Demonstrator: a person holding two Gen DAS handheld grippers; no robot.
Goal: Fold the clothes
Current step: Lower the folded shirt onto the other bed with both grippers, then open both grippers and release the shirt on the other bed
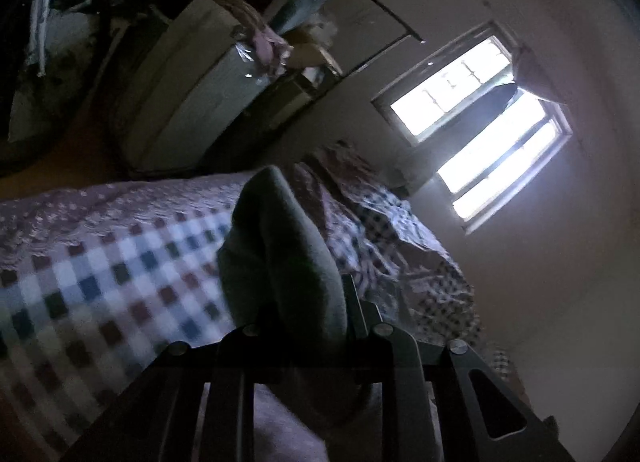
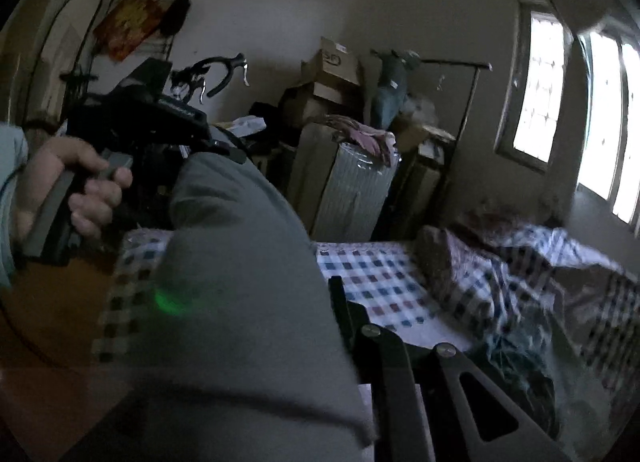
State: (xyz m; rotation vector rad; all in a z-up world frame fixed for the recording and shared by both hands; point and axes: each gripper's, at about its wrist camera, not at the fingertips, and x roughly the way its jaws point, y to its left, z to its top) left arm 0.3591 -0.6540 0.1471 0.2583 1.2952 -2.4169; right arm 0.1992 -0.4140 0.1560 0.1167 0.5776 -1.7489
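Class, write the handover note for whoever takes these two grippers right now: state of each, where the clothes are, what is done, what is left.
Left gripper: jaws shut on a bunch of the grey garment, held above the checked bedspread.
Right gripper: jaws shut on the same grey garment, which hangs between the two grippers.
Left hand grips its handle.
Done: garment picked up in both grippers.
Left: lay it on the bed and fold it. A dark crumpled cloth lies nearer the window.

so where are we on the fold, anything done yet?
Nothing folded is in view. In hand: the grey garment is lifted over the checked bed, pinched by the left hand-held gripper and apparently the right hand-held gripper. Left: lay it down and fold it; rumpled cloth may follow.
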